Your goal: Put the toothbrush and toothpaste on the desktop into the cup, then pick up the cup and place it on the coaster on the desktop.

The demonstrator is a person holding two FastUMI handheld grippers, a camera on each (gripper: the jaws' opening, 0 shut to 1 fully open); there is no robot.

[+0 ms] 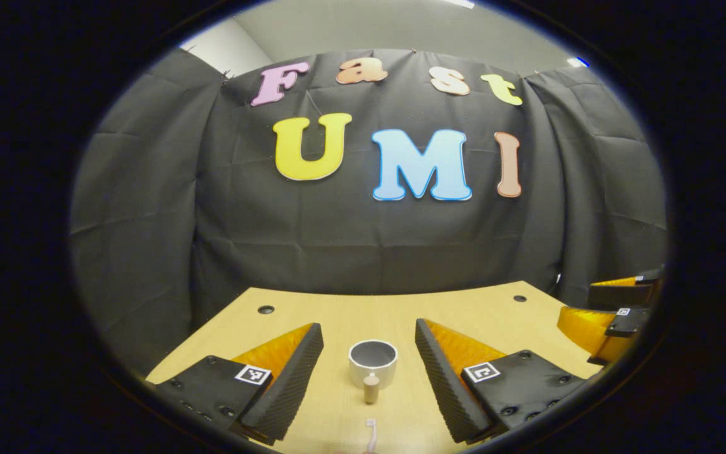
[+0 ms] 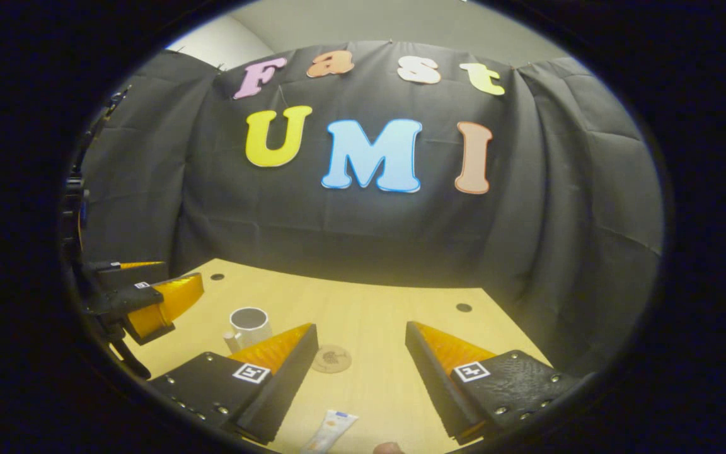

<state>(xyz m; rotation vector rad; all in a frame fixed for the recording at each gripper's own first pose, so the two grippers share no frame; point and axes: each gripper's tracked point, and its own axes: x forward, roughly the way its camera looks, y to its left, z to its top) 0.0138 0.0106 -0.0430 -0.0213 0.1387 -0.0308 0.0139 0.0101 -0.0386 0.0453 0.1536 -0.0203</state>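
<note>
In the left gripper view a white cup (image 1: 372, 361) with a short wooden handle stands upright on the wooden desktop (image 1: 394, 306), straight ahead between the spread fingers of my left gripper (image 1: 368, 328), which is open and empty. A pink toothbrush (image 1: 370, 435) lies just in front of the cup, near the bottom edge. In the right gripper view the toothpaste tube (image 2: 331, 430) lies low between the fingers of my open, empty right gripper (image 2: 360, 328). A round brown coaster (image 2: 331, 358) lies ahead, the cup (image 2: 251, 325) to its left, and the left gripper (image 2: 149, 299) beyond that.
The right gripper (image 1: 615, 315) shows at the far right of the left gripper view. Small dark holes (image 2: 464, 308) mark the desktop's far corners, and the black cloth wall hangs right behind its back edge. A small brownish round thing (image 2: 389, 448) sits at the bottom edge.
</note>
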